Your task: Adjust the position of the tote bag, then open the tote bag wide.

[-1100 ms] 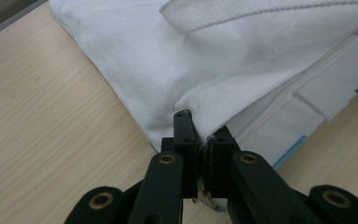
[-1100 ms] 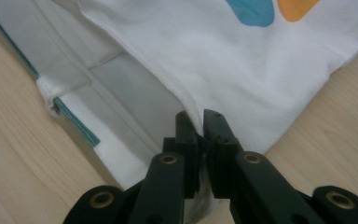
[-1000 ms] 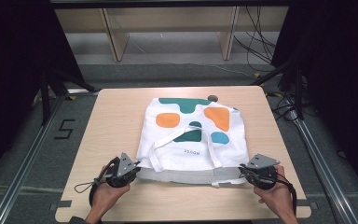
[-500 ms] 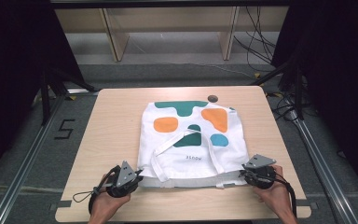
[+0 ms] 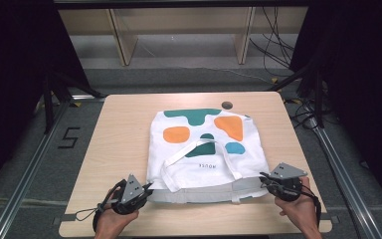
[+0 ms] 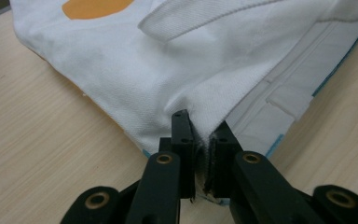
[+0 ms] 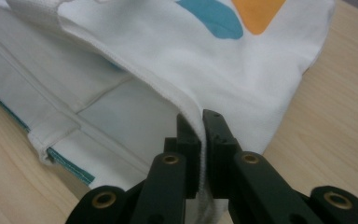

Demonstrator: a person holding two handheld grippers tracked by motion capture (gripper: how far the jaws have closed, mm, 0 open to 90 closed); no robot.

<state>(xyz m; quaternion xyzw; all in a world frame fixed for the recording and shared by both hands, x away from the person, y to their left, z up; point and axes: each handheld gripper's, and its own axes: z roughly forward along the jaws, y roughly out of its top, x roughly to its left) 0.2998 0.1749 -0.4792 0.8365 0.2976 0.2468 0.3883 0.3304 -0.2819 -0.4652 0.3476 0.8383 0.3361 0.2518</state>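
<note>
Bag (image 5: 206,149) flat at frame centre on table (image 5: 119,129). Left gripper (image 5: 138,191) and right gripper (image 5: 273,181) each clamp top-layer corner at bag's near edge. Risk: thin pinch slips; uneven pull skews bag.

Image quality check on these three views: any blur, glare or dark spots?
High view: table evenly lit, surroundings fall to black, soft overall. Left gripper view: bag weave sharp near the left tool, tool base in shadow. Right gripper view: right tool crisp, far bag print softer; no glare.
</note>
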